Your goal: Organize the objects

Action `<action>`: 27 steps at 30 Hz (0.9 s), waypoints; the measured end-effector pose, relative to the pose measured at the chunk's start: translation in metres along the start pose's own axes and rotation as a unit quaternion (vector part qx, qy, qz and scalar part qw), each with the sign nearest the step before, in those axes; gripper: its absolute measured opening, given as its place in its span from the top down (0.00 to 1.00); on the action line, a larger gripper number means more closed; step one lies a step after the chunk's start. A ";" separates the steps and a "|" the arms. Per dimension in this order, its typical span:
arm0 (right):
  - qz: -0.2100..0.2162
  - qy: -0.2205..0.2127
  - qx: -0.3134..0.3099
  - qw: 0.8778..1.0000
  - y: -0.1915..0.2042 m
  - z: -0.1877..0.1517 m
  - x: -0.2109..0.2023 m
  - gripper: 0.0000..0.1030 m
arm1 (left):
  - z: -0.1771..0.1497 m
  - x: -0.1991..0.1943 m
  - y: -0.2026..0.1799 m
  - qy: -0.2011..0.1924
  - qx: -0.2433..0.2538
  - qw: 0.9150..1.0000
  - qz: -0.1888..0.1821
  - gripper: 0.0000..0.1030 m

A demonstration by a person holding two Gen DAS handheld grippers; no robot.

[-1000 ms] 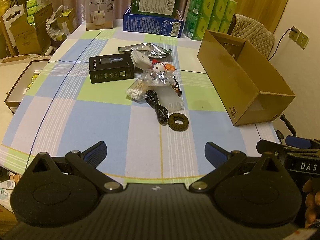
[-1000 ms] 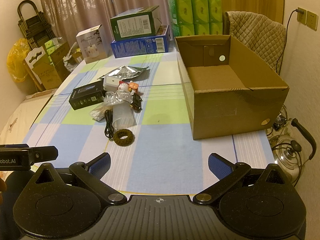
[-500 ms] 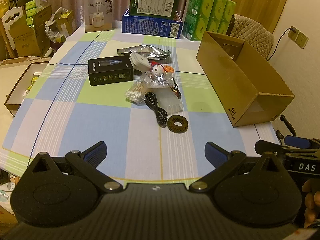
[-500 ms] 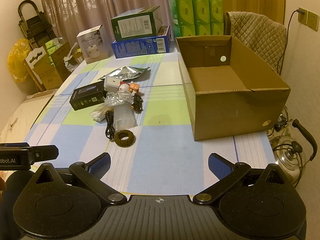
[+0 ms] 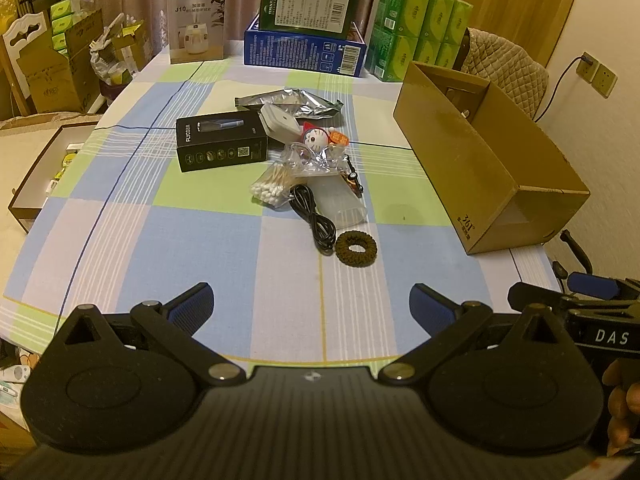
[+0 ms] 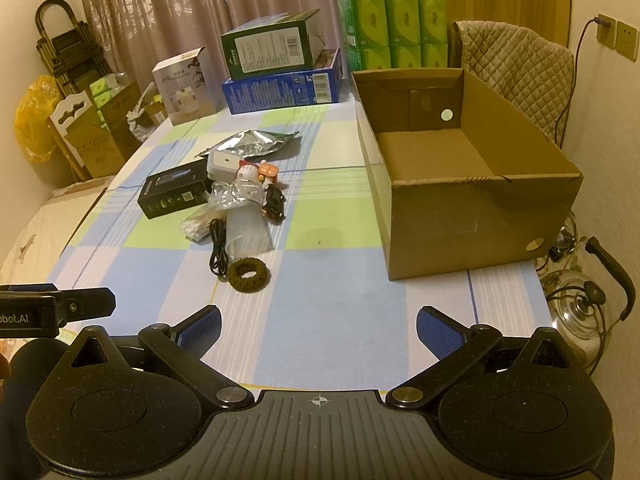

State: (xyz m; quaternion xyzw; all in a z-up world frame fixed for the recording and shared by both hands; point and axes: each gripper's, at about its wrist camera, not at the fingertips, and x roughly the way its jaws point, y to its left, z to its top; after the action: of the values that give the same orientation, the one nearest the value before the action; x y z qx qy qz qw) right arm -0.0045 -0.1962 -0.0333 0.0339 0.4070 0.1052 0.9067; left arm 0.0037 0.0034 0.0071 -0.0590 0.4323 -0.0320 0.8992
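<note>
A pile of small things, with a brown hair tie and black cable nearest, is lying mid-frame on the checked tablecloth. The empty cardboard box is sitting at right. The left gripper and right gripper are hovering at the bottom, both spread wide and grasping nothing.

Spread tongs before cardboard box

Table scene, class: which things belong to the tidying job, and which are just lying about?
Belong to the job:
brown hair tie
black cable
cotton swabs
black FLYCO box
foil pouch
empty cardboard box

Just lying about:
humidifier box
green tissue packs
glass kettle
quilted chair
</note>
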 end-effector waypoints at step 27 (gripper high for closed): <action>0.003 0.013 -0.005 1.000 -0.003 -0.004 0.009 0.02 | -0.002 0.006 0.008 0.003 -0.007 1.000 -0.004 0.01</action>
State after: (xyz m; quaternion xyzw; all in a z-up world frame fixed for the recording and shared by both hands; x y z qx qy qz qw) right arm -0.0016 -0.1978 -0.0432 0.0288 0.4184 0.1101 0.9011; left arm 0.0058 0.0108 -0.0004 -0.0669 0.4349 -0.0331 0.8974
